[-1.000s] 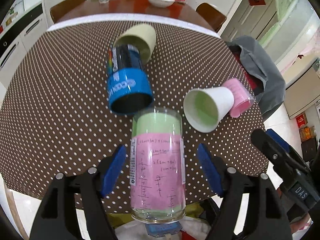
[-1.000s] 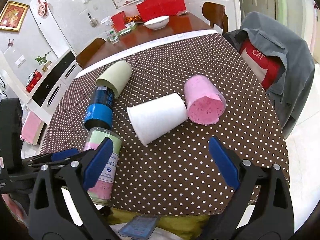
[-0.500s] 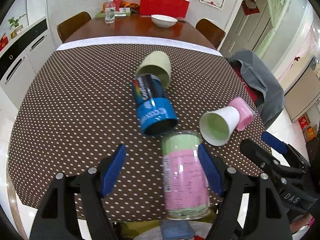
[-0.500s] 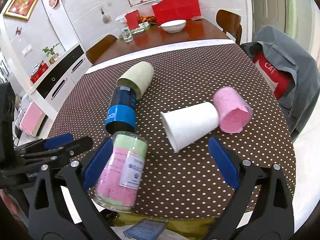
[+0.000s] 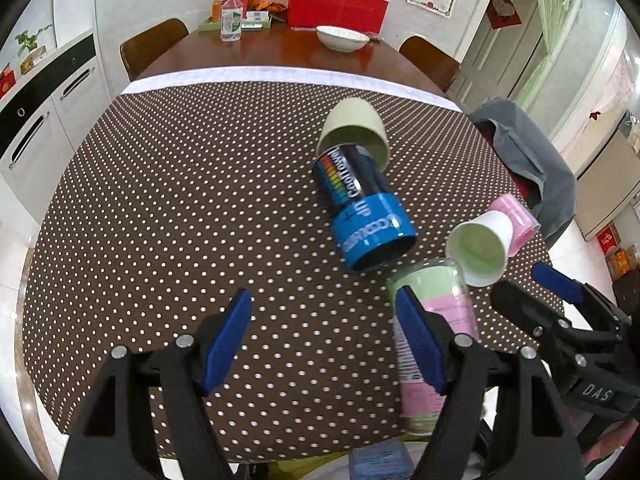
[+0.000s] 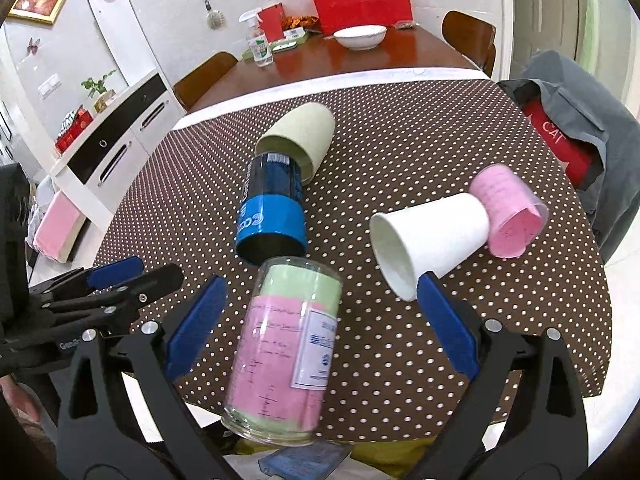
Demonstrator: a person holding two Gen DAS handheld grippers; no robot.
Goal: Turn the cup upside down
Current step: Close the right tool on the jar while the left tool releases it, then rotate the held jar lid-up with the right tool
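Observation:
Several cups lie on their sides on the brown dotted table (image 5: 160, 208). A clear cup with pink and green paper inside (image 6: 282, 344) lies at the near edge, between my right gripper's open fingers; in the left wrist view this cup (image 5: 434, 320) lies partly behind my left gripper's right finger. Beyond it lie a blue and black cup (image 6: 272, 208) (image 5: 364, 216), a pale green cup (image 6: 300, 136) (image 5: 354, 130), a white paper cup (image 6: 428, 240) (image 5: 480, 248) and a pink cup (image 6: 508, 212) (image 5: 516, 220). My left gripper (image 5: 324, 340) is open and empty, left of the clear cup. My right gripper (image 6: 320, 332) is open.
A grey jacket on a chair (image 6: 576, 128) stands at the table's right. A wooden table with a white bowl (image 5: 342, 38), spray bottle (image 5: 231, 12) and red bag (image 5: 336, 2) is behind. White cabinets (image 5: 44, 112) line the left.
My left gripper has moved left, off the clear cup, which now lies to its right. My right gripper has moved left so the clear cup lies between its fingers.

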